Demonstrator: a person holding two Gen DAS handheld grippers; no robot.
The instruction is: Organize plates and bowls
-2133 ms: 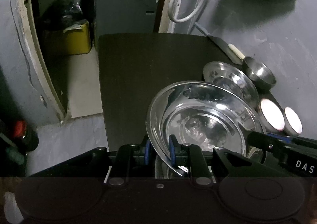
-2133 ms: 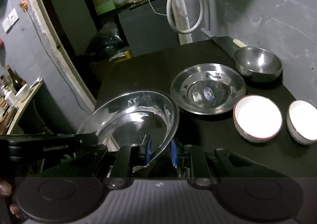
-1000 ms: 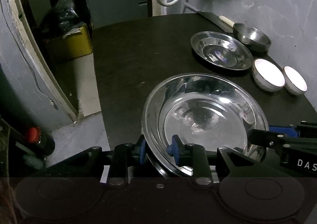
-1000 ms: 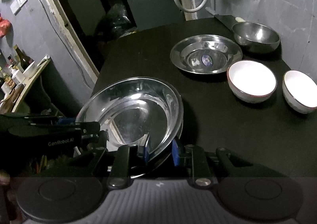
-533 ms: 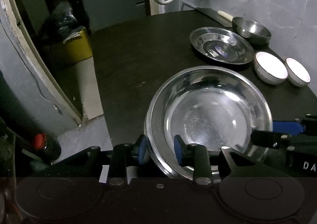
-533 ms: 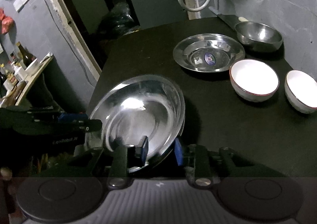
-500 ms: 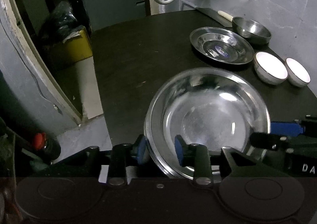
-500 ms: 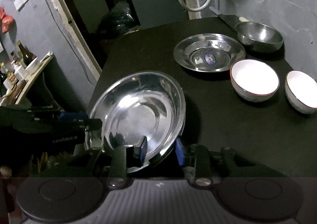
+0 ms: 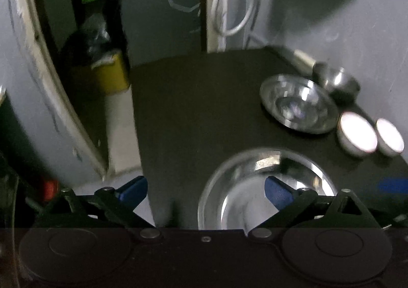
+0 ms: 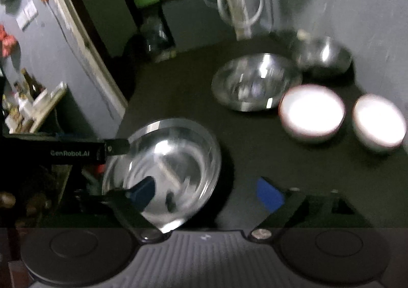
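So the desk [image 9: 199, 109] is dark and mostly bare, and everything lines up relative to the big steel pan [image 10: 163, 168], which sits flat at the near edge, probably dropped there to keep the large piece apart from the smaller stuff. Beyond the pan, toward the wall, is the steel plate [image 10: 255, 81], then the steel bowl [image 10: 323, 55] just behind that, and the two white bowls [image 10: 312, 112] side by side to the right of the plate, well apart from the pan. Looks like a size-sorted row is the idea, just my guess. Both grippers are at the pan's rim: the left gripper [image 9: 206, 192] has its jaws swinging open wide, one blue pad over the pan and one off its left side, neither pressing on it; the right gripper [image 10: 206, 193] is doing the same at the pan's right rim, jaws opening, nothing gripped. Compared to a second ago, the pan was pinched on both sides by nearly closed jaws and tilted a bit; now it's been let go and lies level, and both views are blurry.
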